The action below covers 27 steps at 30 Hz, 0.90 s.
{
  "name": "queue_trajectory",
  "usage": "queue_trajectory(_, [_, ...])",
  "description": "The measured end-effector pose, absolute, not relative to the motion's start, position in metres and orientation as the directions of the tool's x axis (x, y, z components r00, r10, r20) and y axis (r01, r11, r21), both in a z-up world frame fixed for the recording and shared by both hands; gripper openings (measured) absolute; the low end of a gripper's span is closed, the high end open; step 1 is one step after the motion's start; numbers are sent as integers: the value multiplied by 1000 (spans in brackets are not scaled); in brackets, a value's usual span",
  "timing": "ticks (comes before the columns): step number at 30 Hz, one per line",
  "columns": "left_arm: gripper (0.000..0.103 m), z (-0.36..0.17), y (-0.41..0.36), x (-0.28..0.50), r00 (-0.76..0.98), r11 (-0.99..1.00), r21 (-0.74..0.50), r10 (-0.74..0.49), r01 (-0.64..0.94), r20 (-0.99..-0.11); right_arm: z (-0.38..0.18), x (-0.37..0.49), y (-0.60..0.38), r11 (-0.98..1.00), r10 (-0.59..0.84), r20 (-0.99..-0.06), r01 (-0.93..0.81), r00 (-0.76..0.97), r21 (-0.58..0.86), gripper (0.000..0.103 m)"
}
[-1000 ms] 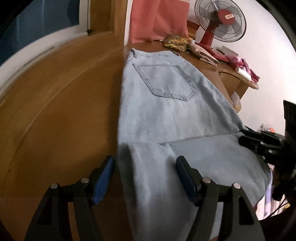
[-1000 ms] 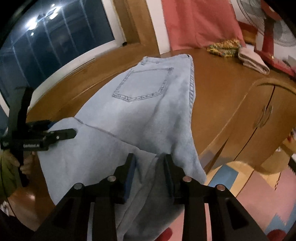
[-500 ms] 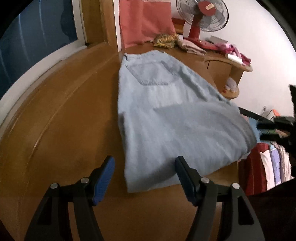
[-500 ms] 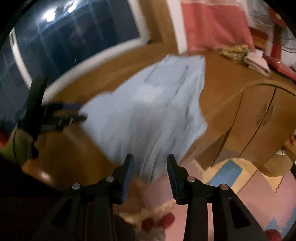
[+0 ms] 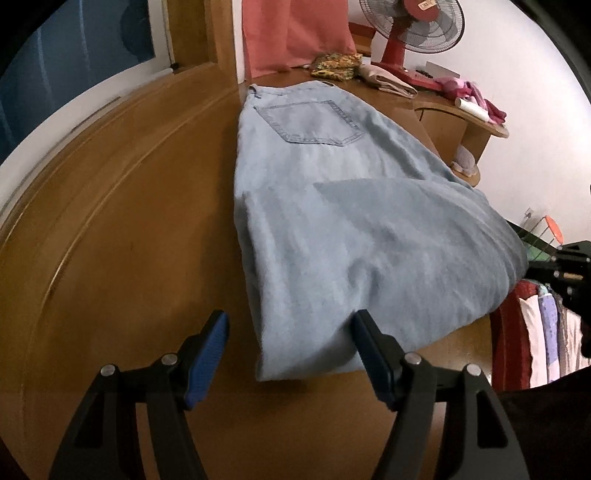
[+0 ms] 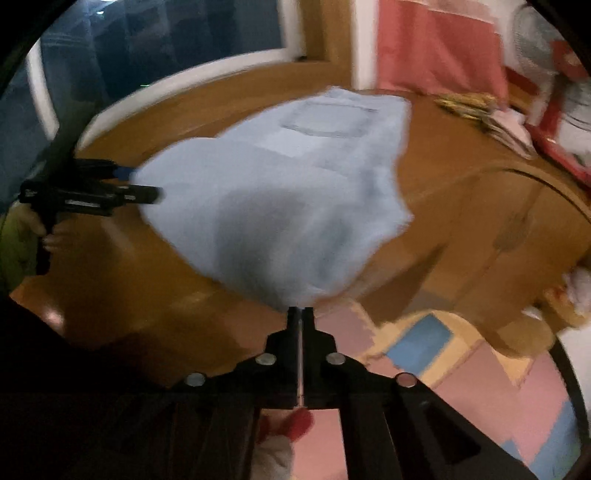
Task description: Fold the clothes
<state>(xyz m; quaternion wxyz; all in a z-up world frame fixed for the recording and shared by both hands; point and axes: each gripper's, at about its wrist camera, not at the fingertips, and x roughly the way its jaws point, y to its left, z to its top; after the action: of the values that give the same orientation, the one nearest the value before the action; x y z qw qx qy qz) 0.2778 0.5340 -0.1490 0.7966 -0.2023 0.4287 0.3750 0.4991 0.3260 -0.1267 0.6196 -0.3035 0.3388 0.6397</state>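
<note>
Jeans [image 5: 332,229]: light blue denim, lying on the wooden table [image 5: 110,221]; the lower part is folded over the upper part, so a doubled layer covers the near half. The waistband end points away toward the far wall.
Back pocket [image 5: 314,123]: faces up on the far, uncovered part of the jeans.
Folded edge: the near corner lies between the left gripper's fingers in the left wrist view; the right-hand side of the fold bulges and overhangs the table edge.
Left gripper [image 5: 290,354]: fingers spread wide, blue pads [image 5: 207,360] visible, nothing between them gripped; it sits low over the table at the near corner of the jeans. In the right wrist view it appears at the left edge [image 6: 140,186], just beside the fabric; contact cannot be told because of blur.
Right gripper [image 6: 301,314]: fingers pressed together, tips just at the near overhanging edge of the jeans [image 6: 277,206]. The view is blurred, so whether fabric is pinched between the tips cannot be told.
Table, far end: a red fan [image 5: 406,33], a yellow patterned cloth [image 5: 334,64] and a folded beige cloth [image 5: 388,79] lie well apart from the jeans.
Back wall: a pink cloth [image 5: 295,33] hangs behind the table.
Floor: coloured foam mats [image 6: 461,369] below the table edge.
</note>
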Motion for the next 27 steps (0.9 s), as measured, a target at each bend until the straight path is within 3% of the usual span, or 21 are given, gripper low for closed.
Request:
queue_trajectory(5, [67,-139,524,269,335,650,46,449,-758,-828,-113,502,314,-2,594,-802,-997,-64,79,2])
queue_trajectory(7, [67,-136,516,262,327,669,78,457,-739,-827,-115,489,315,-32,573,-817,-998,-66,59,15])
queue_trajectory(9, [67,-137,513,256,318,680,105,467,-726,-825,-120,472,317,-72,567,-822,-997,-47,8,47])
queue_trajectory(12, [66,-147,517,249,317,695,98,443,-712,-838,-127,451,322,-117,574,-818,-992,-24,-54,48])
queue_trajectory(25, [66,-159,525,262,414,762,29,383,-647,-825,-135,445,359,-1,631,-775,-999,28,-37,48])
queue_trajectory(26, [62,-158,525,262,420,762,23,382,-647,-823,-135,445,360,-2,634,-773,-1000,23,-31,47])
queue_trajectory(27, [51,-158,524,263,427,762,17,381,-648,-820,-135,445,360,-3,638,-770,-1000,18,-26,40])
